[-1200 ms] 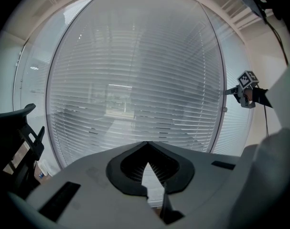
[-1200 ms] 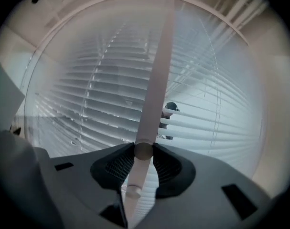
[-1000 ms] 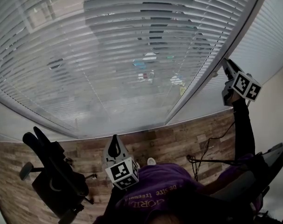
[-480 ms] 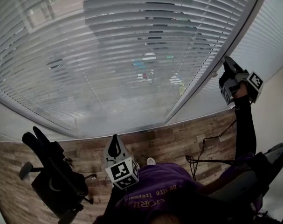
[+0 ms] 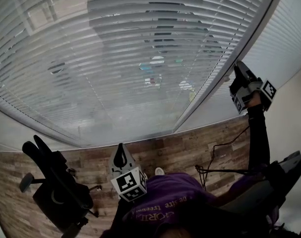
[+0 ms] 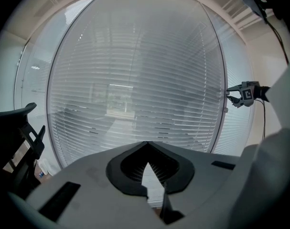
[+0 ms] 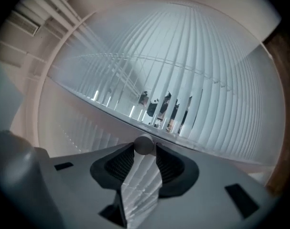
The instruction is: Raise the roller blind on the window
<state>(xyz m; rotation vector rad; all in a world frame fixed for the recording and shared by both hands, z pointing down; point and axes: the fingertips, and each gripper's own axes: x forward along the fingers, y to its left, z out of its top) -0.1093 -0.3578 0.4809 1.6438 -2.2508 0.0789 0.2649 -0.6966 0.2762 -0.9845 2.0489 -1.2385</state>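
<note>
1. Head view: the slatted blind hangs fully down over the window. Its thin slats look light and easily bent, so I judge it is better worked by its control than by the slats. The right gripper is raised on an outstretched arm at the window frame. The left gripper sits low by the torso.
2. Left gripper view: its jaws are closed together on nothing, aimed at the blind.
3. Right gripper view: the jaws are clamped on a small round grey knob. It looks hard and smooth and may slip when twisted. The gripper is held level and rolled sideways.
</note>
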